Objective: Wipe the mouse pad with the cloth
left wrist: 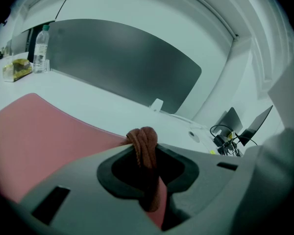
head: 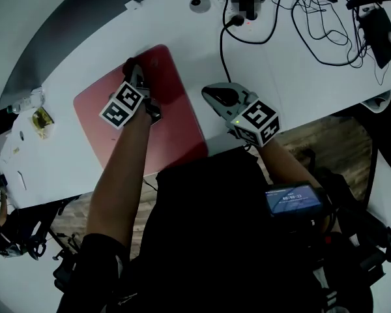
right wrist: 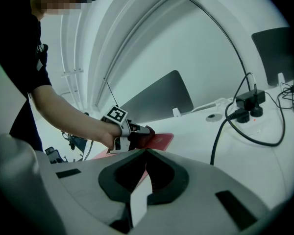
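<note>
A white worktop (head: 300, 83) runs across the head view, seen from steeply above. At its far left end stand a clear plastic bottle (left wrist: 40, 48) and, just beside it, a small food packet (head: 42, 119). Right of these lies the red mouse pad (head: 182, 119), flat on the worktop, with its near corner at the worktop's front edge. The left gripper (head: 133, 70) is down on the far part of the pad, near the middle of that edge, with a bare forearm behind it. Its jaws are clamped on a bunched, reddish-brown cloth (left wrist: 143, 146), which sticks up between them in a twisted fold; the pad's red surface spreads out to the left of the jaws. Just off the pad's right edge, the right gripper (head: 215, 96) rests low over the bare worktop. Its jaws are drawn together, leaving only a thin slit, and nothing is held in them. Further right, a black cable (head: 223, 47) runs across the worktop, and beyond it a tangle of thinner cables (head: 313, 18) lies near the far right end.
</note>
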### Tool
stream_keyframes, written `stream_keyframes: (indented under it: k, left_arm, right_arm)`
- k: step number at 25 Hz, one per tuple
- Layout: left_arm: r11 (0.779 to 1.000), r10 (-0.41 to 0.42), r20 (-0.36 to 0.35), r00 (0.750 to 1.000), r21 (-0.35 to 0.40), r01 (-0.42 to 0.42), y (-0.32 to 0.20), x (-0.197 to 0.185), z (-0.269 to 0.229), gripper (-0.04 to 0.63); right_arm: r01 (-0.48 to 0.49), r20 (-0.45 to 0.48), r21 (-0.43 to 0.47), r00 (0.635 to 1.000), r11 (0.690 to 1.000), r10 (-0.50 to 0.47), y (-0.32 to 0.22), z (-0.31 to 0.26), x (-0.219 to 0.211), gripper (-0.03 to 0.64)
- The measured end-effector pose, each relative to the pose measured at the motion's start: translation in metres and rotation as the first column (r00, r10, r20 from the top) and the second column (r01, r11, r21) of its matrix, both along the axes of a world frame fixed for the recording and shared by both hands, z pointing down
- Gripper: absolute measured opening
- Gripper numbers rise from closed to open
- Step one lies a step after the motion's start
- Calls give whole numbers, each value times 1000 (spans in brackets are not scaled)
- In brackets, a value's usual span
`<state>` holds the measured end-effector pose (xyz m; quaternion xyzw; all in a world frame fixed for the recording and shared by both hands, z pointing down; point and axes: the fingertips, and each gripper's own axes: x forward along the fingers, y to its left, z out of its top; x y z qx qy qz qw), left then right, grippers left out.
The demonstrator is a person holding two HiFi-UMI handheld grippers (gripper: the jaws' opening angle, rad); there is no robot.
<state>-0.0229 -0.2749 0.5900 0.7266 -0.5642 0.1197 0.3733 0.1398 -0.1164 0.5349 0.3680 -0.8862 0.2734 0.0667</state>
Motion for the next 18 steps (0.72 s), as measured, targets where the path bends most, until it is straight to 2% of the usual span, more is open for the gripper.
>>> stream_keyframes:
  k: [9, 18]
  left_arm:
    - [998, 59, -1, 998, 13, -59, 2, 45, 1, 84]
    - [983, 183, -17, 983, 8, -183, 13, 91, 6, 84]
  right_arm:
    - [48, 2, 0, 999, 999, -48, 8, 2, -8, 26]
    - [44, -2, 0, 999, 999, -44, 10, 3, -4, 26]
